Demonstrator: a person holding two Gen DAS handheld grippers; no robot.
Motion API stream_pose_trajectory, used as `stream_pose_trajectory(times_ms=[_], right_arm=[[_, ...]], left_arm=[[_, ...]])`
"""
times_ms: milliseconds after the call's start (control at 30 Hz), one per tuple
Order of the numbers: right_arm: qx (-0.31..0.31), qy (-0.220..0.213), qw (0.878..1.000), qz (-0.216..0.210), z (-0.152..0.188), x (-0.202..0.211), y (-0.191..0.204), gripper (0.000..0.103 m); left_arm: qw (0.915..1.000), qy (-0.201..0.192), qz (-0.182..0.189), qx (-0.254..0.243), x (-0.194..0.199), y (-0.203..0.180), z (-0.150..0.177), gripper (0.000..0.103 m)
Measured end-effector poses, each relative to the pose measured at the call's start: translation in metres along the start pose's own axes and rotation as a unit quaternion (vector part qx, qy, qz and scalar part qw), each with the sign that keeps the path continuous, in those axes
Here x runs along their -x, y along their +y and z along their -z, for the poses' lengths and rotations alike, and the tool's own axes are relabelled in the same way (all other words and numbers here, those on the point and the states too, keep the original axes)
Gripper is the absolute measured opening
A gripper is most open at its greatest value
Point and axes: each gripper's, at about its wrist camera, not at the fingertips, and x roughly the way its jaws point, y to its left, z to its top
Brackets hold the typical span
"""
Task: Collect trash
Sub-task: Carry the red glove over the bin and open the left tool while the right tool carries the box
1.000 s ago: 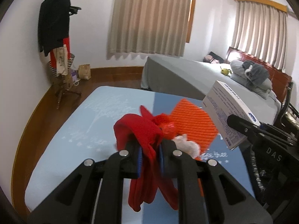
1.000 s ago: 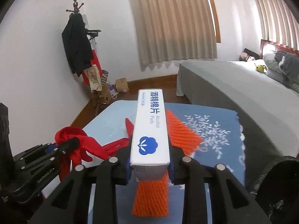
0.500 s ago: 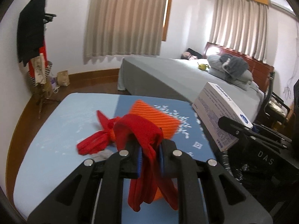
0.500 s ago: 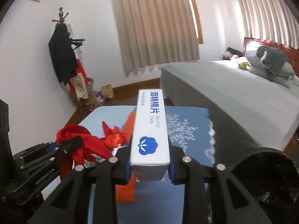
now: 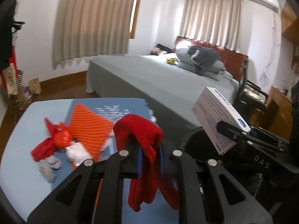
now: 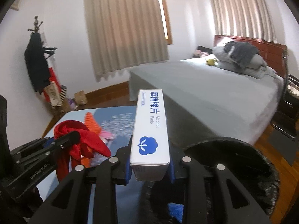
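My left gripper [image 5: 149,156] is shut on a red cloth [image 5: 143,145] that drapes over and hangs below its fingers; the same cloth [image 6: 78,140] shows at the left of the right wrist view. My right gripper [image 6: 150,166] is shut on a white alcohol pads box [image 6: 150,128], also seen as the box [image 5: 216,121] to the right of the left gripper. Both hover near the right end of a blue table [image 5: 20,149]. On the table lie an orange ribbed cloth [image 5: 89,125], a red crumpled scrap [image 5: 56,140], white paper [image 5: 76,153] and a grey scrap [image 5: 48,166].
A black bin [image 6: 233,160] with a dark liner stands just right of the table, below the right gripper. Behind is a grey bed [image 5: 158,82] with folded bedding. A coat stand [image 6: 39,59] is at the left wall, a wooden chair [image 5: 250,91] by the bed.
Both grippers have swung to the right with their loads, from over the table's middle toward its right end. The black bin has come into view. The table items now sit further left.
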Motion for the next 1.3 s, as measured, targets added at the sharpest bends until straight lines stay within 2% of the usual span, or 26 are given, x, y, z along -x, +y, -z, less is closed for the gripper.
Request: stream_pose_trajectory(times_ms=[367, 633, 967, 1033, 1100, 1233, 1267, 1300], right_arm=[[-0.034, 0.002, 0.996, 0.077, 0.017, 0.028, -0.071, 0.030], [-0.057, 0.010, 0.992, 0.116, 0.033, 0.040, -0.112, 0.030], [-0.078, 0.018, 0.987, 0.141, 0.046, 0.048, -0.144, 0.030], [-0.083, 0.019, 0.986, 0.145, 0.047, 0.049, -0.148, 0.031], [-0.089, 0.018, 0.985, 0.149, 0.048, 0.050, -0.154, 0.032], [-0.094, 0.015, 0.983, 0.157, 0.050, 0.053, -0.162, 0.043], [-0.095, 0.015, 0.983, 0.157, 0.050, 0.053, -0.162, 0.046], [-0.096, 0.014, 0.983, 0.158, 0.050, 0.053, -0.163, 0.049]], left_arm=[[0.9968, 0.010, 0.070, -0.036, -0.029, -0.071, 0.002, 0.013], [0.9904, 0.033, 0.121, -0.059, -0.056, -0.114, 0.011, 0.013], [0.9852, 0.065, 0.142, -0.069, -0.083, -0.139, 0.020, 0.014], [0.9843, 0.072, 0.146, -0.069, -0.087, -0.142, 0.021, 0.027], [0.9838, 0.078, 0.146, -0.068, -0.089, -0.142, 0.022, 0.047], [0.9834, 0.089, 0.141, -0.070, -0.090, -0.139, 0.025, 0.059], [0.9832, 0.093, 0.141, -0.069, -0.091, -0.137, 0.025, 0.066], [0.9826, 0.101, 0.142, -0.065, -0.091, -0.134, 0.027, 0.067]])
